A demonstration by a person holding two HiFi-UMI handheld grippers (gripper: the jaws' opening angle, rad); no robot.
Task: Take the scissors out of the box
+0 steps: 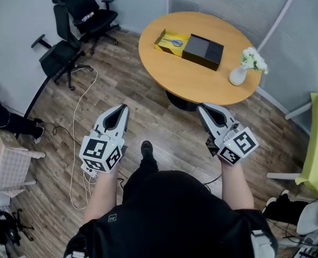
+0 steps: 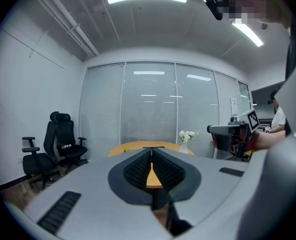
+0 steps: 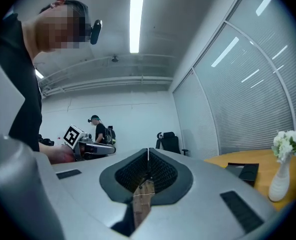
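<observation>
Left gripper [image 1: 123, 109] and right gripper [image 1: 203, 109] both have jaws closed tip to tip with nothing between them. They're held out front over the wood floor [image 1: 164, 128], well short of the work. White cable [image 1: 75, 138] runs along the floor off to the left, not on my line to the table. Round table [image 1: 191, 82] comes next. The target is on its far-left part: scissors [image 1: 175, 42] with blue handles, lying flat inside an open yellow box [image 1: 161, 36]. Black box [image 1: 203, 51] butts against the yellow one on its right; can't tell if it's the lid. My read: the scissors are light, rigid and not fragile, with slick metal blades and grippier plastic handles. I'd pinch across the handle loops or at the pivot, not the blades. They're too small from here to tell which way the blades point. The box looks like light cardboard, so it may lift or slide with the scissors; the other gripper on its rim would help. Vase [image 1: 238, 75] with white flowers stands near the table's right edge, well apart from the box. It looks tippy, so give it room on the right side. Office chairs [image 1: 67, 52] sit by the far-left wall, clear of the path.
</observation>
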